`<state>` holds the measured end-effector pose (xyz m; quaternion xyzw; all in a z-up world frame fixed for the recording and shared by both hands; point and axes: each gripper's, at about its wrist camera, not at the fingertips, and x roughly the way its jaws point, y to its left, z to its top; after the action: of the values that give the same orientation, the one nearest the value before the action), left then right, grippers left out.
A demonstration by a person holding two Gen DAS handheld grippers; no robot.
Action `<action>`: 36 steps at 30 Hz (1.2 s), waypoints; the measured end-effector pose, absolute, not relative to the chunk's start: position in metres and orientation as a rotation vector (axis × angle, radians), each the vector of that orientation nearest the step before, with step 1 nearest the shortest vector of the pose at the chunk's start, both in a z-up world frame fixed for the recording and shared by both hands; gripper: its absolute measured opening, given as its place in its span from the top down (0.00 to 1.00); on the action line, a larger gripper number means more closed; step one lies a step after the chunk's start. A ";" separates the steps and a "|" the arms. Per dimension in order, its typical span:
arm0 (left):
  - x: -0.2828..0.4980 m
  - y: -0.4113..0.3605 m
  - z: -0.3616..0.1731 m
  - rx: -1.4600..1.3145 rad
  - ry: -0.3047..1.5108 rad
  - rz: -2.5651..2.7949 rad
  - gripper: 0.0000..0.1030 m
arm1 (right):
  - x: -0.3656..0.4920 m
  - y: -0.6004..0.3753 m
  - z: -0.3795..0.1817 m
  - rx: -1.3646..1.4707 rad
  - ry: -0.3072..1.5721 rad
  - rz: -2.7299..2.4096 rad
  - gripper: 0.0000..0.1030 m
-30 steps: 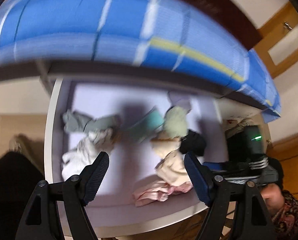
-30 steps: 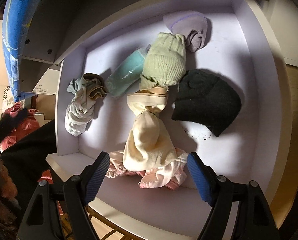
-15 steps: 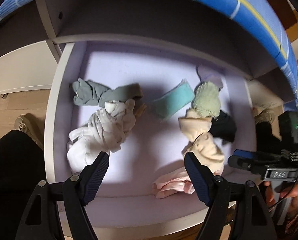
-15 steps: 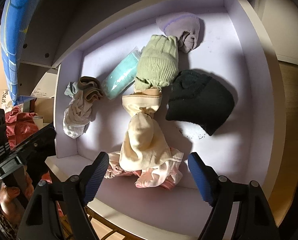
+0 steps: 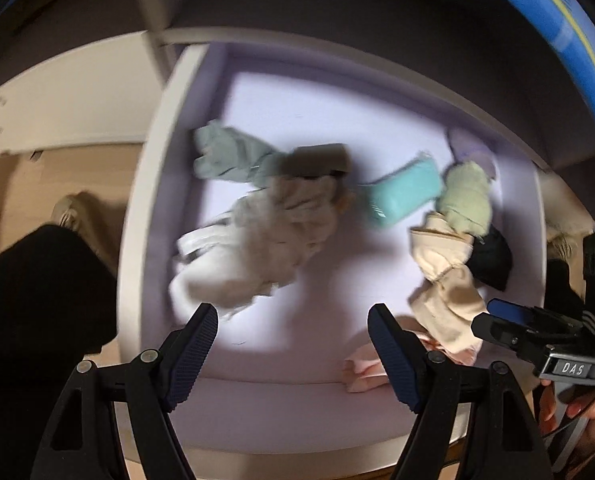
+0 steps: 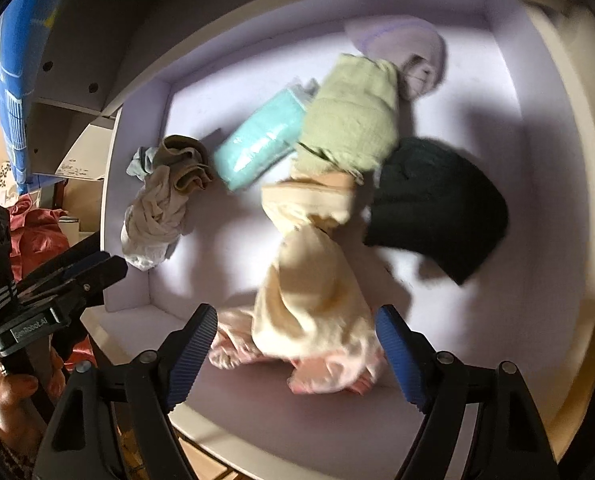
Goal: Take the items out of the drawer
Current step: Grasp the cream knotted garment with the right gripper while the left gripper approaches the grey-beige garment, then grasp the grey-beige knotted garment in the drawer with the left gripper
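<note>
The pulled-out white drawer [image 5: 137, 216] [image 6: 553, 152] holds several cloth items. A whitish-beige bundle [image 5: 257, 248] [image 6: 157, 216] lies at its left, tangled with a grey-green cloth [image 5: 225, 156]. A teal pack [image 5: 401, 192] [image 6: 261, 148], a light green knit [image 5: 465, 196] [image 6: 349, 120], a black hat [image 5: 493, 256] [image 6: 437, 204], a cream garment [image 5: 445, 280] [image 6: 309, 280] and a pink cloth [image 5: 365, 368] [image 6: 329, 372] lie toward the right. My left gripper [image 5: 293, 336] hangs open above the drawer floor beside the whitish bundle. My right gripper [image 6: 297, 340] stands open over the cream and pink cloths.
A lilac cap [image 6: 409, 52] sits in the drawer's far corner. A blue checked mattress [image 5: 569, 40] [image 6: 13, 80] overhangs the bed frame above. A dark-trousered leg [image 5: 37, 300] and a shoe [image 5: 73, 212] stand left of the drawer. A red cloth [image 6: 37, 236] lies outside it.
The left gripper has sunk toward the drawer and tipped downward, so the mattress left most of its view and the whitish bundle looms larger. The right gripper drew slightly nearer the cream garment.
</note>
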<state>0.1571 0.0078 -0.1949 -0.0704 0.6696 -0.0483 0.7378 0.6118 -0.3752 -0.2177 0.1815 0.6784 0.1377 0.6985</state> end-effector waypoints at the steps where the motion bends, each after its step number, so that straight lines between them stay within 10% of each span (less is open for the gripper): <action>1: 0.157 0.013 -0.195 -0.166 1.470 -0.085 0.24 | 0.615 -0.372 -0.220 0.390 1.512 0.307 0.20; 7: 0.154 0.026 -0.199 -0.209 1.480 -0.044 0.24 | 0.634 -0.352 -0.246 0.284 1.542 0.307 0.24; 19: 0.160 0.010 -0.209 -0.102 1.502 -0.027 0.24 | 0.627 -0.339 -0.252 0.162 1.561 0.388 0.67; 36: 0.177 0.000 -0.214 0.056 1.485 -0.031 0.24 | 0.606 -0.379 -0.209 0.439 1.522 0.396 0.68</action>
<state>0.1773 -0.0004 -0.2144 0.0253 0.6759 -0.0139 0.7364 0.6063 -0.3786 -0.2094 0.1959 0.6793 0.1766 0.6848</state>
